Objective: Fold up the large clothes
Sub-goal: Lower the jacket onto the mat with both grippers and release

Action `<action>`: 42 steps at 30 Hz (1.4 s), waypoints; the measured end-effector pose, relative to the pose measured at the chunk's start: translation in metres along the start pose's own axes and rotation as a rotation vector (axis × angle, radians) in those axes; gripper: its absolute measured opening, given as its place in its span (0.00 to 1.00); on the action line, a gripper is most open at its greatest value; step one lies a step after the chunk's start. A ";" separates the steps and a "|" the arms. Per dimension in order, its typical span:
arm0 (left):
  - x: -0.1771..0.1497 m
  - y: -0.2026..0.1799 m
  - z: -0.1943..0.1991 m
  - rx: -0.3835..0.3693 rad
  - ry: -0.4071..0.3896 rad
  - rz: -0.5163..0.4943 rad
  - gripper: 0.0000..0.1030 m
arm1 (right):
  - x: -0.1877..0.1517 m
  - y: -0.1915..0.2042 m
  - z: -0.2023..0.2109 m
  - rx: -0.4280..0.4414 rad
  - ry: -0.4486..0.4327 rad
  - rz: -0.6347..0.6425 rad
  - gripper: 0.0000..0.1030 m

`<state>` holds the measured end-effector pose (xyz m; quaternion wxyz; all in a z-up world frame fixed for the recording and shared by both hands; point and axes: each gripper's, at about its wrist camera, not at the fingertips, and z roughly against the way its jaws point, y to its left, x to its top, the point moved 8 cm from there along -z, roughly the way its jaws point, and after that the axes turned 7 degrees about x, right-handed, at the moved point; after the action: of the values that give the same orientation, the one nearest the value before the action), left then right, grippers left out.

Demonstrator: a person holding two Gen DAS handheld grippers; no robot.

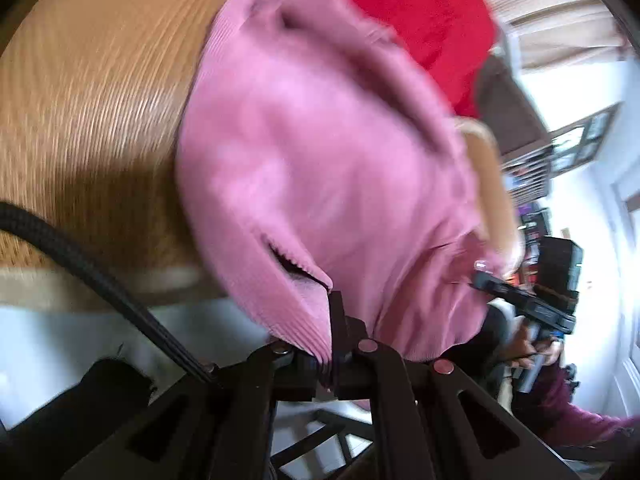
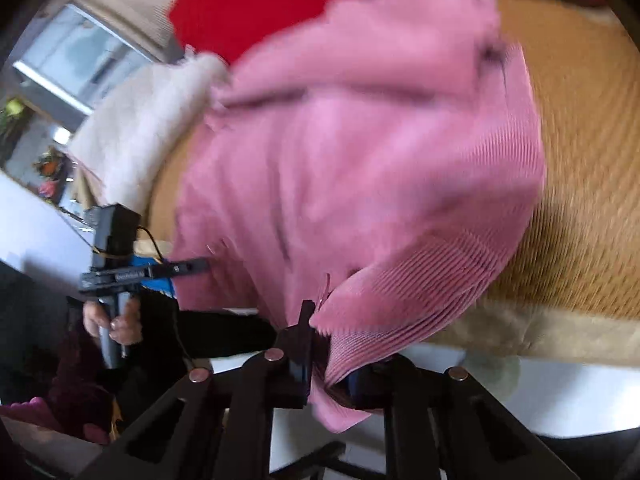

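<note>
— So, where is the pink ribbed garment?

— Draped over the near edge of the wooden table, its ribbed hem hanging off toward both cameras.

— And the tools?

— The left gripper is clamped tight on one corner of the hem; the cloth bunches between its jaws. The right gripper pinches the other corner the same way, jaws nearly together with fabric squeezed in them.

— Anything round it?

— A red cloth lies behind the pink one, and a cream fluffy garment sits beside it. Everything is blurred.
</note>
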<state>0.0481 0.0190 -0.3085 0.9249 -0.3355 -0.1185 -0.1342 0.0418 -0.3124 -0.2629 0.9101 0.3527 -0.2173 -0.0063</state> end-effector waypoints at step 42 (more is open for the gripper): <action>0.239 -0.010 0.006 0.228 -0.352 0.115 0.77 | 0.279 -0.040 -0.037 -0.016 -0.490 -0.211 0.58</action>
<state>0.2676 -0.0246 -0.2245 0.9280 -0.2534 -0.2730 -0.0064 0.3146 -0.3651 -0.2041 0.8275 0.3541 -0.3930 -0.1881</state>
